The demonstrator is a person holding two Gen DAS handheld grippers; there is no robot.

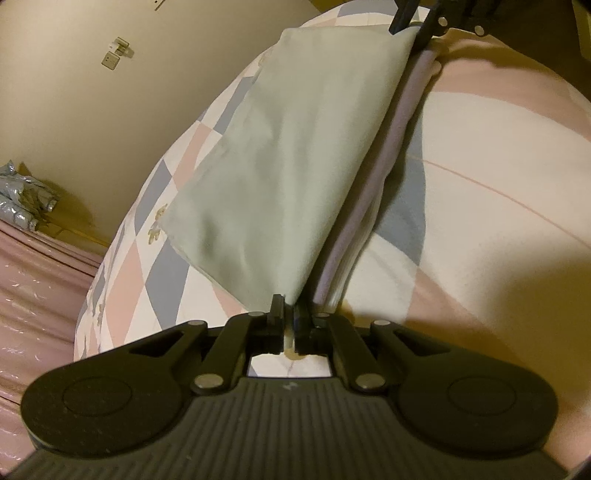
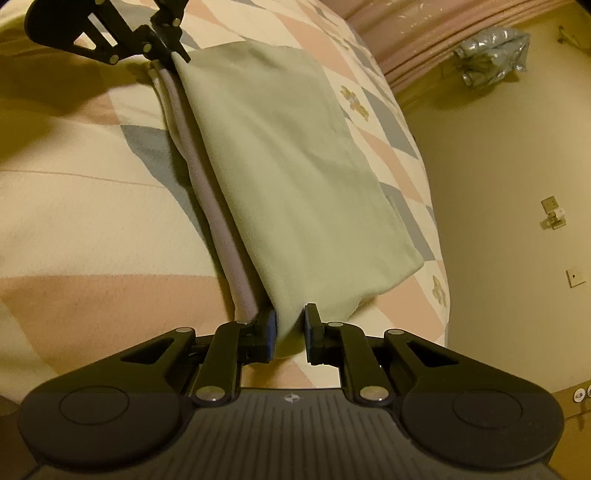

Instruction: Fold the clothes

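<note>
A pale green folded garment [image 1: 291, 155] hangs between my two grippers over a patterned bed; it also shows in the right wrist view [image 2: 295, 184]. My left gripper [image 1: 290, 312] is shut on its near corner. My right gripper [image 2: 290, 328] pinches the opposite corner, jaws a little apart with cloth between them. Each gripper shows at the far corner in the other's view: the right gripper [image 1: 413, 26], the left gripper [image 2: 173, 48]. A folded lilac and white stack [image 1: 369, 206] lies on the bed just beside the green cloth's lifted edge; the right wrist view shows the stack [image 2: 218, 206] too.
The bed has a quilt [image 1: 480, 147] with pink, blue and white diamonds. A beige wall [image 1: 110, 129] with a socket runs along the bed's side. Pink curtains [image 2: 424, 48] and a silver bag [image 2: 491, 51] lie beyond the bed's end.
</note>
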